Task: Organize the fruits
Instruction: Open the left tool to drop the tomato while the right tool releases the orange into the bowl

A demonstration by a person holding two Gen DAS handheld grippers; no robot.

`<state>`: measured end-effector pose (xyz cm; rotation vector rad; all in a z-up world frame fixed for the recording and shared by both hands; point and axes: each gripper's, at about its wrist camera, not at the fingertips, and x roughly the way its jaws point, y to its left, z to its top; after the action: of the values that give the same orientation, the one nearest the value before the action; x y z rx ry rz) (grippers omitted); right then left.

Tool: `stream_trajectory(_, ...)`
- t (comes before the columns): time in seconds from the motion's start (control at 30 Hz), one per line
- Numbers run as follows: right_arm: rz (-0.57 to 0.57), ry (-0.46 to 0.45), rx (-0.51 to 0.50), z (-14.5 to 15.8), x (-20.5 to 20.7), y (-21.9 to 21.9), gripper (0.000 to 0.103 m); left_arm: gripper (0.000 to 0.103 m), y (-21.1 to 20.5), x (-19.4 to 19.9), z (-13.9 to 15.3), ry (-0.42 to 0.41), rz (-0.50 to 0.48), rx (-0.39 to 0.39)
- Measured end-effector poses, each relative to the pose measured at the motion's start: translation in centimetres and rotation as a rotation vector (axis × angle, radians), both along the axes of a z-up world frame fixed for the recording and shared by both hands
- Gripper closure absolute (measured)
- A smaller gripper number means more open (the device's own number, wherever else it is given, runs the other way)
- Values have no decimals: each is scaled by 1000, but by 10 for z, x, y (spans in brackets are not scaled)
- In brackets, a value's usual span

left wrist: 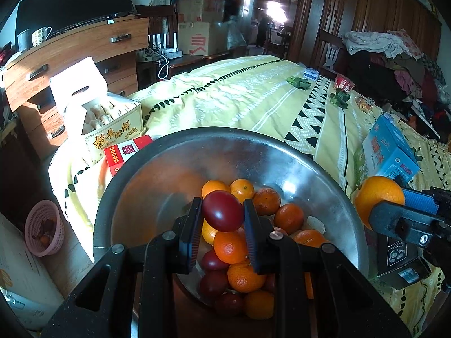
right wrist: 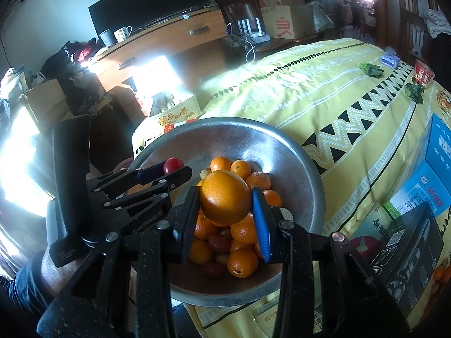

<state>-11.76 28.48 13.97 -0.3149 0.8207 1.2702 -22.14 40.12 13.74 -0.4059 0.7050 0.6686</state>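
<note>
A steel bowl [left wrist: 310, 169] on the yellow bedspread holds several oranges and dark red tomatoes [left wrist: 235, 246]. My left gripper [left wrist: 222, 214] is shut on a dark red tomato [left wrist: 222, 211] and holds it above the pile. My right gripper [right wrist: 225, 200] is shut on an orange [right wrist: 224, 197] above the same bowl [right wrist: 296, 169]. In the left wrist view the right gripper and its orange [left wrist: 379, 197] show at the bowl's right rim. In the right wrist view the left gripper and its tomato [right wrist: 172, 164] show at the bowl's left rim.
A pink basket [left wrist: 43, 226] with a few fruits sits on the floor at the left. A pastry box [left wrist: 112, 124] and a red packet [left wrist: 124, 152] lie behind the bowl. A blue box [left wrist: 390, 152] and a black box [right wrist: 406, 248] lie at the right.
</note>
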Motion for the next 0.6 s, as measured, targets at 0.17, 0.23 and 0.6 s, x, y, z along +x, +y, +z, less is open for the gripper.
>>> stream_trajectory(0.17,4,4,-5,-3,-2,1,65,75,3,1,-2,4,1,-5)
stream_trajectory(0.23,5,4,-8,-4,-2,2,65,75,3,1,-2,4,1,-4)
stream_trajectory(0.6,8,12,-22,-10,-2,4,65,75,6,-1,-7,9,4,-10)
